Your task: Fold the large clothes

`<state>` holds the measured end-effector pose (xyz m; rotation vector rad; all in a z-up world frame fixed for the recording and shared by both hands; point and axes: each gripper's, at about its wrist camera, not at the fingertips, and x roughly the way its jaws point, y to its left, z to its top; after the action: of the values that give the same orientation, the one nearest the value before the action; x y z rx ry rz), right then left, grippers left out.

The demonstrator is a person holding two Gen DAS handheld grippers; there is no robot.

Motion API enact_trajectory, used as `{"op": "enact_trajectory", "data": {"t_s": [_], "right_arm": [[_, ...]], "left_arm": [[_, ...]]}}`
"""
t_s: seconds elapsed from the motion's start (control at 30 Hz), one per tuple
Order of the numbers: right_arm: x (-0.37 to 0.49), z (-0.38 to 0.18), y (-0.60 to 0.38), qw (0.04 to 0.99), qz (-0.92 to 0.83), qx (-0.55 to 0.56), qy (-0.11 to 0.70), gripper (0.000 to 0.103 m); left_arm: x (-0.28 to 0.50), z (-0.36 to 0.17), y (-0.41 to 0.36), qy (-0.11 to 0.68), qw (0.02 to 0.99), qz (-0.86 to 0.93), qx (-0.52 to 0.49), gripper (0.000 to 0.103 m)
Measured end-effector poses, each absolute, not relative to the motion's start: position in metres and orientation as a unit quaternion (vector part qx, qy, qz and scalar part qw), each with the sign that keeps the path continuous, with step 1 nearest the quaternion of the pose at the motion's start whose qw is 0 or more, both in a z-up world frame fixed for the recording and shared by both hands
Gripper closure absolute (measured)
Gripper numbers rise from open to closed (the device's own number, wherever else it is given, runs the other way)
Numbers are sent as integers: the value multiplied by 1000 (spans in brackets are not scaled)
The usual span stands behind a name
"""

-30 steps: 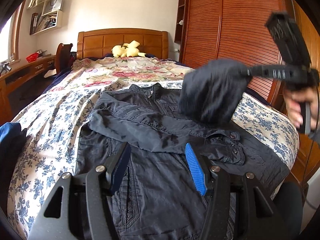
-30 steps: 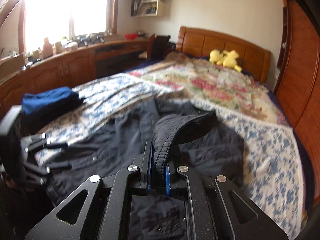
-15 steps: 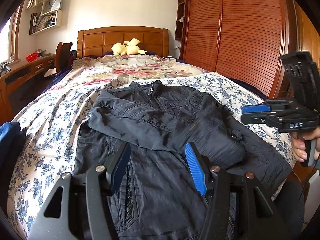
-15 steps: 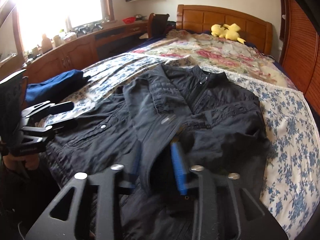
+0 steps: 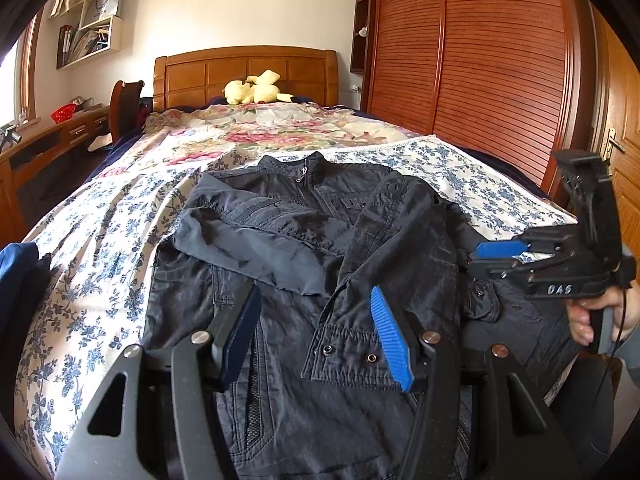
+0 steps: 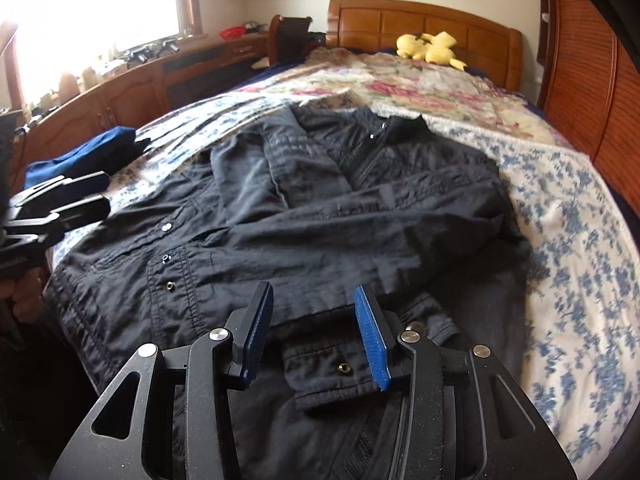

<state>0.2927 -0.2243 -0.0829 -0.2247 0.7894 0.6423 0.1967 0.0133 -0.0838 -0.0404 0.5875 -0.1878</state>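
Note:
A dark navy jacket [image 5: 320, 240] lies face up on the floral bedsheet [image 5: 100, 248], collar toward the headboard, with both sleeves folded across its chest. My left gripper [image 5: 314, 296] hovers open over the jacket's lower front, nothing between its pads; a snap-button cuff [image 5: 352, 360] lies just under them. In the right wrist view the jacket [image 6: 320, 208] fills the middle. My right gripper [image 6: 313, 288] has its jaws opening above a sleeve cuff [image 6: 332, 372], and the pads touch no cloth. From the left wrist view the right gripper [image 5: 486, 258] is at the jacket's right edge, held by a hand [image 5: 588, 316].
A folded blue garment [image 6: 80, 156] sits on the bed's left side. A yellow plush toy [image 5: 256, 88] lies by the wooden headboard [image 5: 244, 68]. A slatted wardrobe [image 5: 460, 60] runs along the right, a low wooden desk [image 6: 132, 92] under the window on the left.
The right gripper held the sleeve up, then let it go; the sleeve now lies across the jacket's chest. That gripper sank and its jaws spread. The left gripper stayed put.

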Motion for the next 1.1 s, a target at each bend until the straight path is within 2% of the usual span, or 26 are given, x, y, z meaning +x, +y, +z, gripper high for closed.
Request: {"op": "enact_trajectory", "data": {"t_s": [0.37, 0.63, 1.1], "right_arm": [[283, -126, -185, 843, 341, -107, 402, 60], [283, -134, -186, 845, 332, -107, 405, 59], [271, -129, -229, 858, 296, -93, 410, 47]], "left_arm": [[200, -99, 7, 315, 944, -95, -8, 47], [211, -124, -2, 361, 927, -104, -8, 47], [231, -157, -5, 425, 898, -112, -31, 47]]}}
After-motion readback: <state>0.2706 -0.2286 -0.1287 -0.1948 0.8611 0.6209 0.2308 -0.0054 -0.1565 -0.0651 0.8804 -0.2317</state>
